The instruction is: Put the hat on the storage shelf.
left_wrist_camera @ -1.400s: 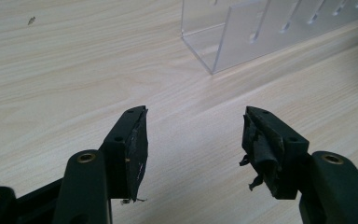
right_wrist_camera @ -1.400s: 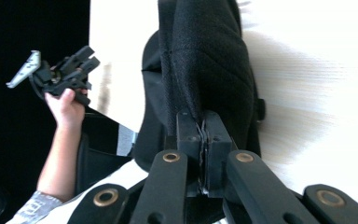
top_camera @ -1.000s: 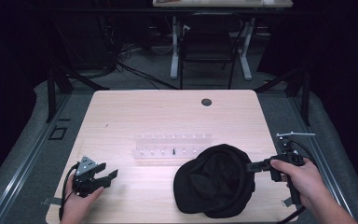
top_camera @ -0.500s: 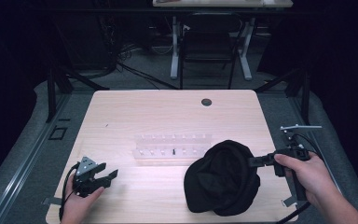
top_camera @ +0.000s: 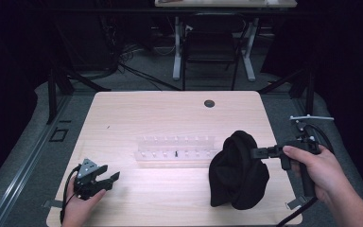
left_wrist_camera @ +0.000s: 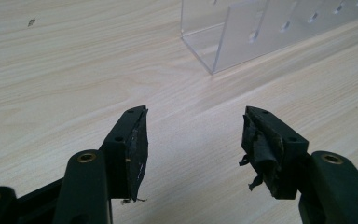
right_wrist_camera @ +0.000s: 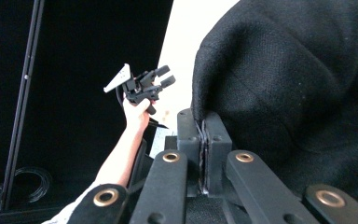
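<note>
Dark surroundings framed a pale wooden table (top_camera: 170, 113), behind which stood a chair (top_camera: 211, 52) on a grey floor strewn with cables. Near the table's far edge sat a small round dark grommet (top_camera: 209, 103).

Largest among the objects was a black fabric hat (top_camera: 238, 172), bunched and hanging over the right part of the table, its lower folds at or just above the wood near the front edge. In the right gripper view the hat (right_wrist_camera: 289, 93) appeared as coarse black cloth directly ahead of the jaws.

Next in size, a clear plastic rack (top_camera: 176, 147) with rows of small holes lay at the table's centre, just left of the hat; its transparent corner (left_wrist_camera: 223, 42) showed in the left gripper view.

The right gripper (top_camera: 259, 152), held level in the person's right hand (top_camera: 312, 170), had its jaws pressed together on a fold of the hat's edge, the pads meeting with cloth pinched between them.

The left gripper (top_camera: 108, 178), in the left hand (top_camera: 80, 203) at the table's front left corner, stood with its jaws wide apart and nothing between them, low over bare wood and well apart from the hat. Its worn pads (left_wrist_camera: 137, 154) carried frayed black tape.
</note>
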The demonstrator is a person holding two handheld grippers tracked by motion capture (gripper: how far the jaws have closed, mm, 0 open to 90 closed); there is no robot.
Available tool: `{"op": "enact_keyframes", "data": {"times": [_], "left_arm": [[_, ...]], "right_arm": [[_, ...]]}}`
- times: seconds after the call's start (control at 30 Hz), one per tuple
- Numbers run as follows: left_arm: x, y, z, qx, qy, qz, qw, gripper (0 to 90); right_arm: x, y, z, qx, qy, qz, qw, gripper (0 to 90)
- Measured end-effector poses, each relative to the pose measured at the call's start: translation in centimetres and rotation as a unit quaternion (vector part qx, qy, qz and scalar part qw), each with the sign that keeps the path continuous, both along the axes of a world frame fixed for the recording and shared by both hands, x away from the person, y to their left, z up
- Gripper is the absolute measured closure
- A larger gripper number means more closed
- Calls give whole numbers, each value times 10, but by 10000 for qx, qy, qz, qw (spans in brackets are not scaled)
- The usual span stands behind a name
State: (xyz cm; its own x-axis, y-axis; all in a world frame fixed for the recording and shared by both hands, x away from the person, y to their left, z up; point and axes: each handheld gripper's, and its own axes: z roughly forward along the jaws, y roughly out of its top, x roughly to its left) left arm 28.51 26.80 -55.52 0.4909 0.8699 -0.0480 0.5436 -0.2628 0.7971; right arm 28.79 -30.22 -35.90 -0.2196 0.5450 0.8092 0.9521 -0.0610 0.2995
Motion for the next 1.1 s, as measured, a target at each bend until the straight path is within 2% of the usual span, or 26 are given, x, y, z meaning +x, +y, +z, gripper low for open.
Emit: {"op": "enact_keyframes", "data": {"times": [0.1, 0.27, 0.57, 0.67, 0.73, 1.1], "left_arm": [[0, 0, 0, 3, -2, 1, 10000, 411], [0, 0, 0, 11, 4, -8, 10000, 411], [0, 0, 0, 12, 6, -13, 10000, 411], [0, 0, 0, 17, 32, -33, 10000, 411], [0, 0, 0, -66, 13, -16, 10000, 411], [1, -1, -1, -72, 46, -62, 9999, 410]], "right_arm": [[1, -1, 5, 39, -94, -49, 9999, 883], [3, -5, 18, 249, -324, -144, 9991, 883], [12, 1, 38, 466, -657, -115, 9967, 883], [15, 4, 41, 486, -705, -95, 9963, 882], [18, 7, 44, 503, -730, -120, 9960, 883], [37, 18, 53, 441, -831, -131, 9955, 882]]}}
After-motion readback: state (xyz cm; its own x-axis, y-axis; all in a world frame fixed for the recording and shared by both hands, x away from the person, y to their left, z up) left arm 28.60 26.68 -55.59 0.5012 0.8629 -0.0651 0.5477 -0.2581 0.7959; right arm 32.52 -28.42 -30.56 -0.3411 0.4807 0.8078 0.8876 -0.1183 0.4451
